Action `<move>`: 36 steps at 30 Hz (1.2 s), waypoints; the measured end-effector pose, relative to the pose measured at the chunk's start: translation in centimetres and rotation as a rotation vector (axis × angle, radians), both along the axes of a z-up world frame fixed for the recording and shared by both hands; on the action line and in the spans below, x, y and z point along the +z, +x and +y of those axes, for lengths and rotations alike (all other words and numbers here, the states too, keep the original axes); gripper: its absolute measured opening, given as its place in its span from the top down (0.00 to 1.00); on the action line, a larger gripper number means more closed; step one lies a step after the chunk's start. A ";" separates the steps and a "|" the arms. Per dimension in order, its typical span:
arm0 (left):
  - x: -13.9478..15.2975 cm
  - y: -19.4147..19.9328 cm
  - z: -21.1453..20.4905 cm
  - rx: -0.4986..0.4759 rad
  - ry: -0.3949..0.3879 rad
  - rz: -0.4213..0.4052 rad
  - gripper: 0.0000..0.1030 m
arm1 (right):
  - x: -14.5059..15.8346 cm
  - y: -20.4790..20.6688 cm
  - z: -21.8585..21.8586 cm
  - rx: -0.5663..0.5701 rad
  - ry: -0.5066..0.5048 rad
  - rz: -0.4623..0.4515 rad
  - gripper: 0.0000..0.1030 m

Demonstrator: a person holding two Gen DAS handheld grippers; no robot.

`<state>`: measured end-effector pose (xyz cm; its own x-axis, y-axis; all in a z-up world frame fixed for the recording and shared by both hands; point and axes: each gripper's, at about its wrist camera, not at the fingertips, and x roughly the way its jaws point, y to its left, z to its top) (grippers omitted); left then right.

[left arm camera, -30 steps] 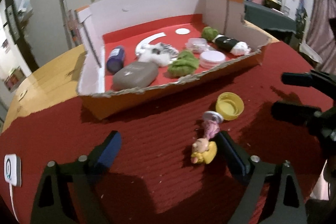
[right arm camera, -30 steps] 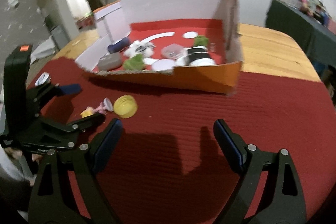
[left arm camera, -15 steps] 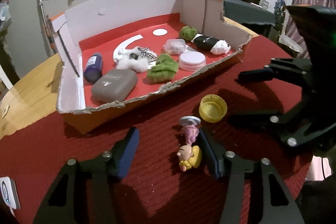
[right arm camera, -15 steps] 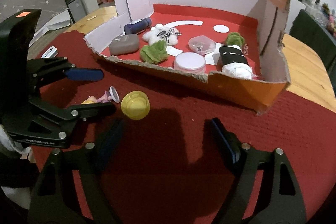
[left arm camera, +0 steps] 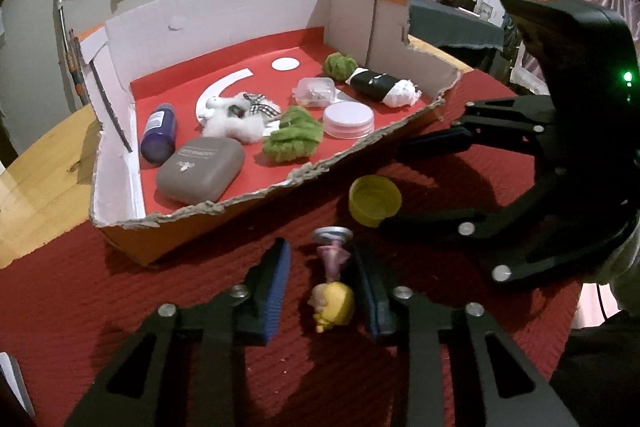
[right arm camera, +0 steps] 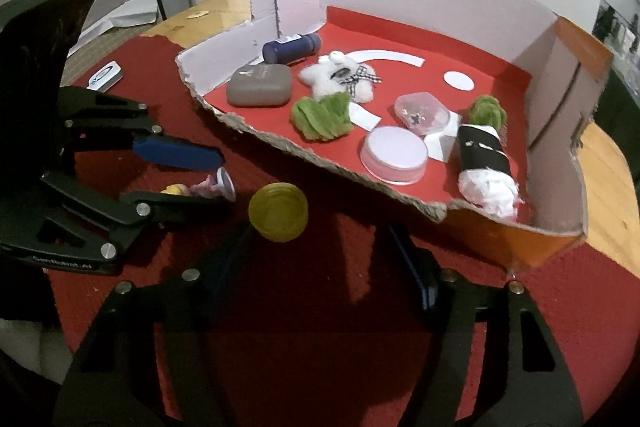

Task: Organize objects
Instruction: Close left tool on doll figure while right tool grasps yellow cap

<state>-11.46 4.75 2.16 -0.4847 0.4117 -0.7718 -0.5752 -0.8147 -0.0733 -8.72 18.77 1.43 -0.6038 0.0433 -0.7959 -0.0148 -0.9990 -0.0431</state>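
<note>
As its jaws close in, the left tool [left arm camera: 322,279] brackets the small figurine [left arm camera: 331,291], not yet pinched.

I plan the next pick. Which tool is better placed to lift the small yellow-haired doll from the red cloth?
Left. The left tool has just been closing with the small yellow-haired doll between its fingers. The right tool, also closing, brackets the yellow plastic cap.

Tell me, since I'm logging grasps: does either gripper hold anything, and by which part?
Nothing is clearly held yet. The closing left gripper straddles the little figure at its yellow head, a gap showing on one side. The closing right gripper is empty behind the yellow cap.
</note>
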 end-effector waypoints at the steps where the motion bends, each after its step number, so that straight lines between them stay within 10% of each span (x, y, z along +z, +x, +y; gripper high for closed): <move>1: 0.0 0.0 0.0 -0.003 0.006 -0.003 0.73 | 0.0 -0.1 0.0 0.003 0.003 0.001 0.38; 14: -0.1 0.2 0.0 0.006 0.019 -0.003 0.82 | -0.1 -0.7 -1.4 0.071 0.044 0.019 0.72; 36: 4.5 2.5 -0.8 0.008 0.082 0.085 0.82 | 4.0 3.7 -3.4 -0.020 0.013 0.154 0.72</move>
